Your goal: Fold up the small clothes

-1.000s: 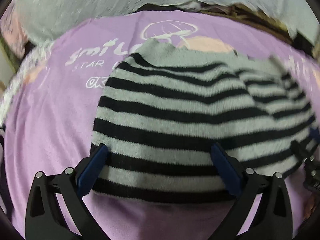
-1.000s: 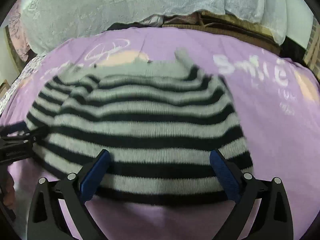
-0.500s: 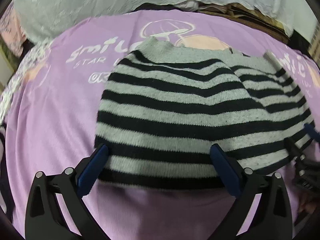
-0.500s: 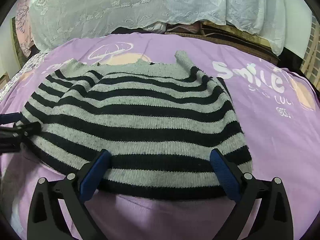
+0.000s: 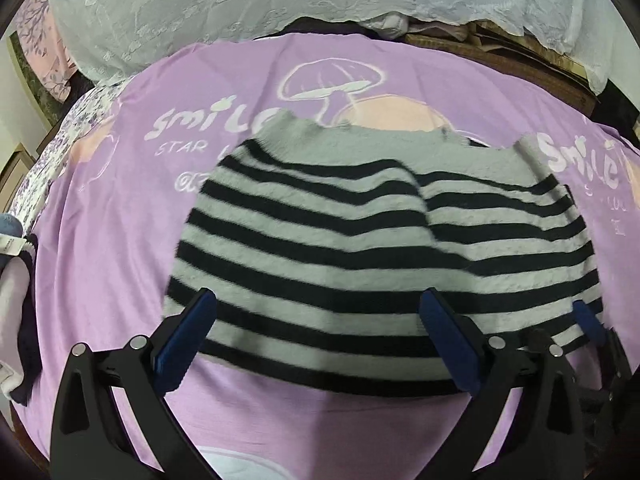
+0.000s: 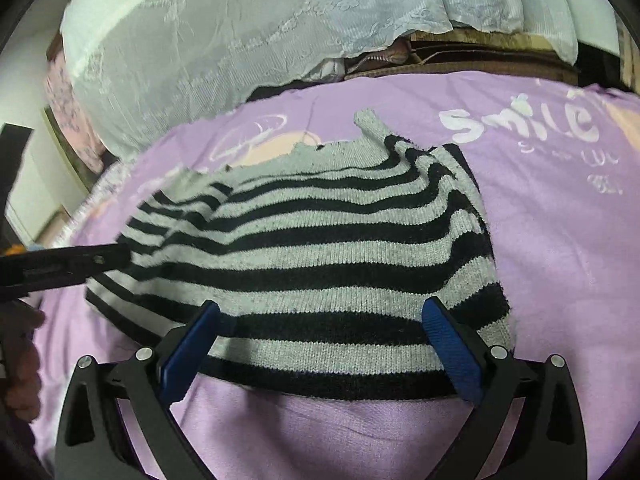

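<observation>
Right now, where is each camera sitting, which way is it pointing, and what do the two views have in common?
Left wrist view: sits on the left tongs, low over the purple blanket, facing the near hem of the striped sweater; its own open blue-padded fingers show, and the right tongs at the right edge.
Right wrist view: sits on the right tongs, facing the same hem; its open fingers show, the left tongs at the left edge.
Shared: sweater, blanket, white lace cloth behind.
</observation>
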{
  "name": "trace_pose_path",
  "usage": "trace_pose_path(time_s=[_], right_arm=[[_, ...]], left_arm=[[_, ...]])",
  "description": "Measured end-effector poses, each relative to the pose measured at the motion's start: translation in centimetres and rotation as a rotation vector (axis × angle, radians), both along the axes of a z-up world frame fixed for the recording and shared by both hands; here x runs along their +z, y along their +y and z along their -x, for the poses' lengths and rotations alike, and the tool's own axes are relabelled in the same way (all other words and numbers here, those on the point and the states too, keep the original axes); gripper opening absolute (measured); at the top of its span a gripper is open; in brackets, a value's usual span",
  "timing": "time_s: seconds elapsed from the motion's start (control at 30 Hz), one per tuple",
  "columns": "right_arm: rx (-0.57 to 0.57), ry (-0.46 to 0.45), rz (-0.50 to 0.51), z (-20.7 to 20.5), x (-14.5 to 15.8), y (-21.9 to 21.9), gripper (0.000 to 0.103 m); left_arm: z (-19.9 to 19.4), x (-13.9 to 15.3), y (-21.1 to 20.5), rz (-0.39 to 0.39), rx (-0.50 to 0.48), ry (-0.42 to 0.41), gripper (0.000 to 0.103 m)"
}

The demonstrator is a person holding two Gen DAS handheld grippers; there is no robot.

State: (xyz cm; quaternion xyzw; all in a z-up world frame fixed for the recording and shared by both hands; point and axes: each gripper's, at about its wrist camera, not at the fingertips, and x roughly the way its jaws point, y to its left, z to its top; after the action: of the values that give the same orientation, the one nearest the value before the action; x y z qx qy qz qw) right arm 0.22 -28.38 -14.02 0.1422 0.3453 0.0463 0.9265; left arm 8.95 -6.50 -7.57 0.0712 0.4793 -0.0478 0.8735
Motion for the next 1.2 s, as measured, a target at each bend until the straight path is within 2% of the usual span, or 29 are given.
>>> trace_pose_path(time_s=[0.1, 0.13, 0.2, 0.27, 0.43, 0.53, 0.63, 0.73, 0.8, 0.83, 0.87, 0.93, 1.0, 1.1, 1.2], right_arm=[[0.007, -0.013, -0.041, 0.1, 0.0, -0.5, 0.1], [0.008, -0.015, -0.046, 0.2, 0.1, -0.6, 0.1], [0.009, -0.017, -0.051, 0.2, 0.1, -0.6, 0.1], [0.008, -0.018, -0.052, 0.2, 0.1, -0.7, 0.1], [-0.001, -0.01, -0.027, 0.2, 0.1, -0.5, 0.1], [-0.013, 0.004, 0.02, 0.1, 0.1, 0.2, 0.1], [-0.021, 0.024, 0.072, -0.2, 0.0, 0.8, 0.1], [-0.03, 0.046, 0.127, -0.5, -0.2, 1.5, 0.1], [-0.037, 0.061, 0.174, -0.7, -0.3, 2.1, 0.1], [-0.039, 0.065, 0.188, -0.8, -0.3, 2.3, 0.1], [-0.041, 0.069, 0.198, -0.8, -0.3, 2.4, 0.1], [-0.039, 0.073, 0.202, -0.9, -0.4, 2.5, 0.1], [-0.04, 0.077, 0.209, -1.0, -0.5, 2.5, 0.1], [-0.041, 0.083, 0.225, -1.1, -0.5, 2.7, 0.1], [-0.043, 0.085, 0.237, -1.0, -0.5, 2.8, 0.1]], left_arm=[[-0.1, -1.0, -1.6, -0.052, -0.04, 0.021, 0.099], [-0.3, -2.3, -2.2, -0.091, -0.062, 0.048, 0.099], [-0.2, -4.2, -2.3, -0.116, -0.077, 0.081, 0.099], [0.2, -4.5, -1.4, -0.056, -0.07, 0.057, 0.099], [0.1, -3.2, -0.2, 0.004, -0.107, 0.113, 0.099], [0.7, -1.4, 2.5, 0.121, -0.12, 0.117, 0.099], [0.7, -0.7, 7.5, 0.276, -0.094, 0.138, 0.099], [0.2, -2.7, 11.8, 0.42, -0.017, 0.211, 0.099], [0.2, -5.8, 14.9, 0.574, 0.073, 0.313, 0.099], [0.3, -6.6, 15.7, 0.628, 0.09, 0.326, 0.098], [0.6, -6.8, 16.2, 0.666, 0.085, 0.306, 0.099], [0.7, -6.9, 16.2, 0.689, 0.071, 0.291, 0.099], [0.3, -7.0, 16.0, 0.756, 0.076, 0.274, 0.099], [-1.7, -7.6, 15.7, 0.855, 0.111, 0.263, 0.099], [-3.5, -8.0, 15.1, 0.876, 0.155, 0.235, 0.099]])
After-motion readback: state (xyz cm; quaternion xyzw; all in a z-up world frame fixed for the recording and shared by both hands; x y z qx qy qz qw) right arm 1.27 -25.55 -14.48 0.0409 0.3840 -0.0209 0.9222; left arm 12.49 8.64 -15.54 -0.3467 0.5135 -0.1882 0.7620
